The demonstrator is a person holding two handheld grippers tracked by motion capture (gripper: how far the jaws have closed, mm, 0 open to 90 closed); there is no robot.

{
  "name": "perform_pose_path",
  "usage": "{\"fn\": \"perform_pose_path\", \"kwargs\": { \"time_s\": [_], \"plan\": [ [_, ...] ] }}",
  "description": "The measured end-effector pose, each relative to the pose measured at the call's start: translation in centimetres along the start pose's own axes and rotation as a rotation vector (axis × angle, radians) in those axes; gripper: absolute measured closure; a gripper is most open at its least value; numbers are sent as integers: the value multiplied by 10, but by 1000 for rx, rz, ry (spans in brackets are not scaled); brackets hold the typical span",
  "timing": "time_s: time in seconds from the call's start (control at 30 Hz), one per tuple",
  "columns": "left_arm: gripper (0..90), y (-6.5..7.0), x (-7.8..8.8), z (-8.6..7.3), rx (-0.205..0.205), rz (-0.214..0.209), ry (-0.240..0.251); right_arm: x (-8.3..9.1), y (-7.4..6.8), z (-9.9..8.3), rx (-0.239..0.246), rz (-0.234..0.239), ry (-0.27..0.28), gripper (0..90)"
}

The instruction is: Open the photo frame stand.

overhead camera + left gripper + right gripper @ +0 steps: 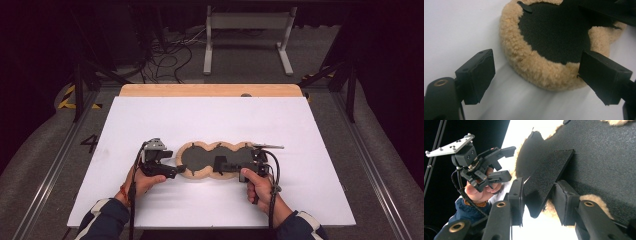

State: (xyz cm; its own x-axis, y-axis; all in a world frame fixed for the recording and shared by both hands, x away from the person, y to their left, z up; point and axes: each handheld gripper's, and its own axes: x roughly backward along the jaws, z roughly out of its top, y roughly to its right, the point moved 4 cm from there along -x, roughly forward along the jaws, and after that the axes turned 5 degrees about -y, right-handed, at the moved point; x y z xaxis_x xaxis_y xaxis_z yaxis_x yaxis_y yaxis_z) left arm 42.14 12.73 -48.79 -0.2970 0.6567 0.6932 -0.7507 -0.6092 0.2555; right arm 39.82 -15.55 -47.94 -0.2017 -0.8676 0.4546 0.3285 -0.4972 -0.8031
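Right hand-held gripper point(537, 202) pins the fleece-rimmed mat's point(212, 159) black flap point(546, 177) steady, while left hand-held gripper point(536, 77), jaws wide, lines up on its rim.

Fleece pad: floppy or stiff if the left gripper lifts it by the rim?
Probably floppy: the fleece pad lies flat and thin, with a soft woolly rim. Its three-lobed length would likely sag from one end. Likely light, and the fuzzy edge should grip well between the open left gripper pads, not slip.
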Motion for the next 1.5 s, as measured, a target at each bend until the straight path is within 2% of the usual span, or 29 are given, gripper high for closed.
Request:
{"fn": "perform_pose_path", "kwargs": {
  "time_s": [0.2,0.37,0.4,0.57,0.7,0.87,1.03,1.1,1.2,1.23,1.27,1.3,1.33,1.47,1.5],
  "plan": [
    [145,3,-6,0,-5,-20,-28,-2,-1,0,75,-4,-1,623],
    [131,3,-7,0,1,-43,-28,-2,-5,-2,169,-46,-16,641],
    [130,3,-7,0,-8,-45,-34,-2,-6,-3,182,-52,-16,641],
    [137,6,-8,1,-13,-67,-30,-3,-7,-3,249,-67,-15,642],
    [166,6,-9,2,0,-87,-22,-3,-8,-4,316,-86,-1,641],
    [202,4,-7,4,10,-94,-6,-3,-8,-5,328,-89,5,641],
    [291,-3,-4,9,29,-113,48,-4,-9,-4,354,-110,5,654],
    [330,-5,-2,12,24,-119,76,-4,-9,-4,362,-113,7,665],
    [376,-6,2,12,2,-136,98,-4,-9,-4,374,-109,8,668],
    [394,-6,4,12,8,-142,108,-5,-9,-5,372,-102,7,671],
    [408,-5,5,12,-9,-143,113,-5,-9,-5,368,-96,10,674],
    [421,-5,7,12,-38,-137,119,-5,-9,-5,373,-93,11,675],
    [432,-3,9,12,-46,-132,121,-5,-10,-5,378,-91,12,682],
    [445,3,15,12,-131,-76,111,-4,-11,-7,400,-97,7,707],
    [448,4,16,12,-145,-72,110,-4,-12,-7,401,-96,4,715]
  ]
}}
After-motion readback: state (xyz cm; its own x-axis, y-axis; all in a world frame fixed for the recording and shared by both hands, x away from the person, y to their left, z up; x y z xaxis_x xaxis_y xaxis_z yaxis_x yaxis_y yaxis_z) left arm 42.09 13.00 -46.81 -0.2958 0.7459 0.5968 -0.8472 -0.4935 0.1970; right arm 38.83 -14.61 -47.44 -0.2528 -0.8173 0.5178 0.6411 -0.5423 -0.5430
